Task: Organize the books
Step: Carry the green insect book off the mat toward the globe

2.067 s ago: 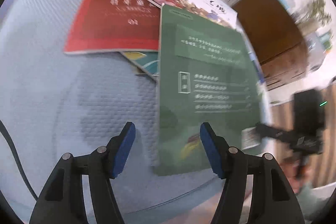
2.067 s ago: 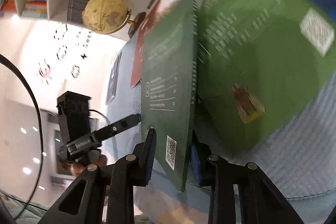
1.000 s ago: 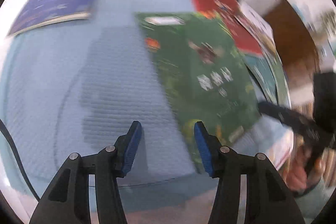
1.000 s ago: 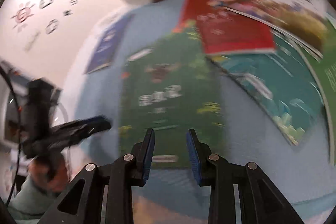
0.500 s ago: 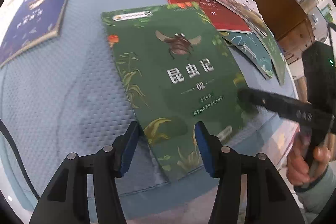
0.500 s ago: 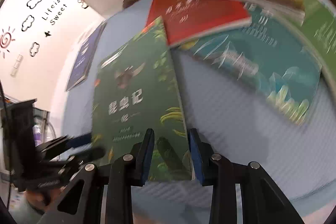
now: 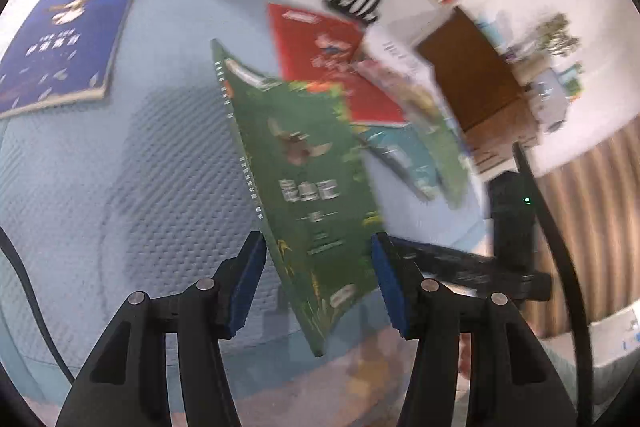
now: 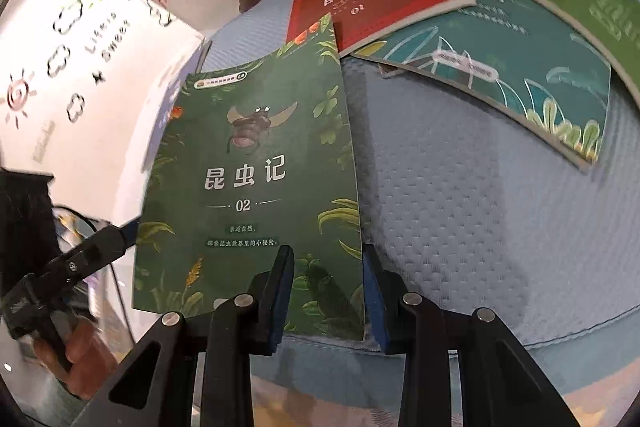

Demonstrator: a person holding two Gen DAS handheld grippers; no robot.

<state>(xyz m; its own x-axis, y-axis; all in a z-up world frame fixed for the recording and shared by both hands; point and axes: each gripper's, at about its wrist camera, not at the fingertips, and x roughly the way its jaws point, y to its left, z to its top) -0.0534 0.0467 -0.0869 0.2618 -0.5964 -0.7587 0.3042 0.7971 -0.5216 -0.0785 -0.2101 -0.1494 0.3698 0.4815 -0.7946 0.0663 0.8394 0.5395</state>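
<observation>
Blue padded surface lay beneath; my right fingers pinched the green insect book's near edge, while my left fingers stood apart around it, gripping nothing.

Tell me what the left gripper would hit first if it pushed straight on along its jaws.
Probably the green insect book: it stands tilted off the blue mat, between the open jaws of the left gripper. Depth is unclear in the blur, so it may already be touching.
</observation>
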